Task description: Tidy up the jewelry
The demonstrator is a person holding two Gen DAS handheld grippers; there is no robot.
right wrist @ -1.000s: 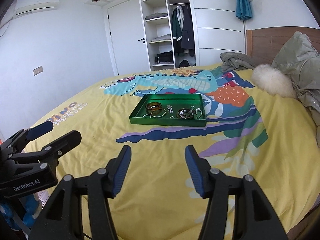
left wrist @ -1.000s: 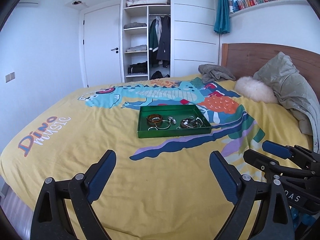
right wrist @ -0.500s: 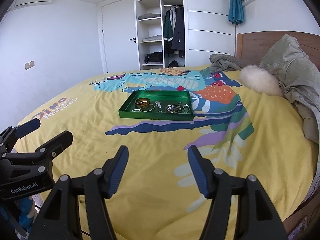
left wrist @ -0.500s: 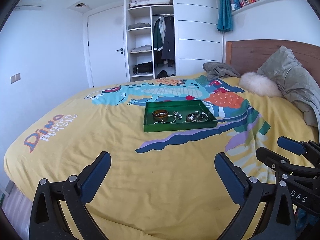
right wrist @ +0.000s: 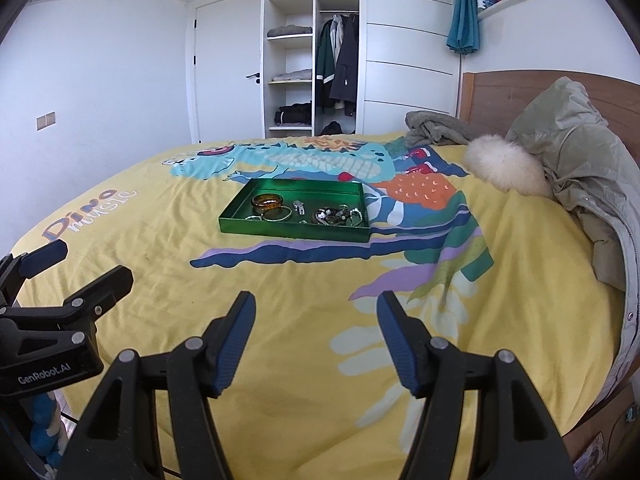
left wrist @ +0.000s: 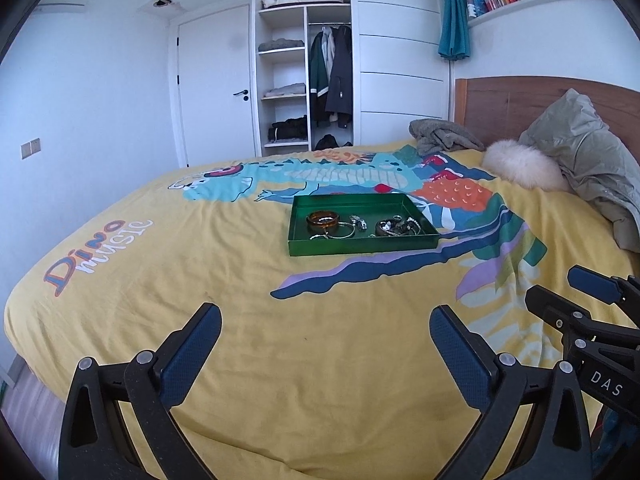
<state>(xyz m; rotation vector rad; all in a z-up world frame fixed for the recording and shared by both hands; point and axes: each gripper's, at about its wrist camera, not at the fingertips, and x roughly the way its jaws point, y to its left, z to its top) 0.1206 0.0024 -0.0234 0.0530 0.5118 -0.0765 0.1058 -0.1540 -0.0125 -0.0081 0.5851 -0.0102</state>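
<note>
Likely light, stiff & slick: amber-brown translucent bangle [left wrist: 322, 219] in shallow green metal tray [left wrist: 360, 245]; grip rim. Left gripper [left wrist: 326, 346] wide, right gripper [right wrist: 316, 336] moderately apart, both empty.

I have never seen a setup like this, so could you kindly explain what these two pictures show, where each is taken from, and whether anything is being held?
There is no robot here: a person holds a two-finger gripper in each hand, and each carries a wide-angle camera looking along its fingers. One picture is from the left gripper, the other from the right gripper; each also catches the other at its edge. Both are open and hold nothing, above a bed with a yellow dinosaur cover. On it lies a green tray of jewelry: an amber bangle, a thin bangle and a tangle of small pieces. A jacket lies by the headboard.
</note>
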